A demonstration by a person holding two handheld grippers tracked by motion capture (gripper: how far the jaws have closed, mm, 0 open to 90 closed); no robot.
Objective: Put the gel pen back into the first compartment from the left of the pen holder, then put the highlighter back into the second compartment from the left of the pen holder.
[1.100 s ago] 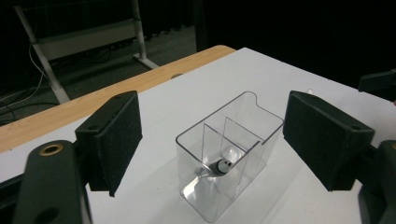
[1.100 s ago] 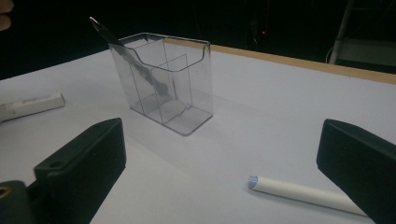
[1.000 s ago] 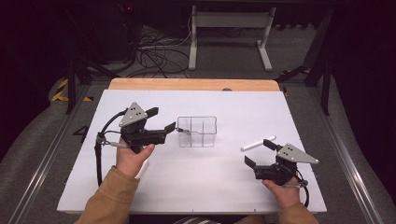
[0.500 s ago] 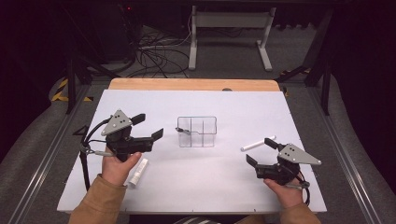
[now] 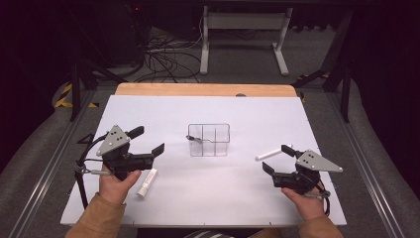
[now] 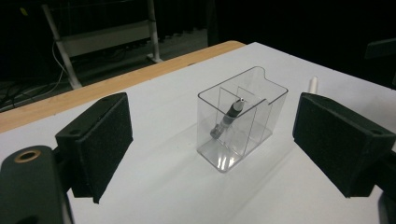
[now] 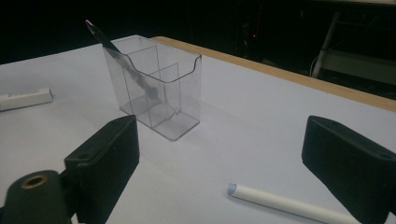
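My left gripper (image 5: 146, 140): released, empty, jaws just widening. My right gripper (image 5: 277, 158): released, jaws narrowing; white tube (image 5: 268, 154) at its 12 o'clock on the desk (image 5: 247, 203).

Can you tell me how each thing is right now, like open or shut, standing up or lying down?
Clear holder: upright on the table, open top, three compartments.
Dark pen: inside the holder, leaning tilted.
White marker by the left hand: lying flat, not held.
White marker by the right gripper: lying flat, not held.
Left gripper: open, holding nothing.
Right gripper: open, holding nothing.
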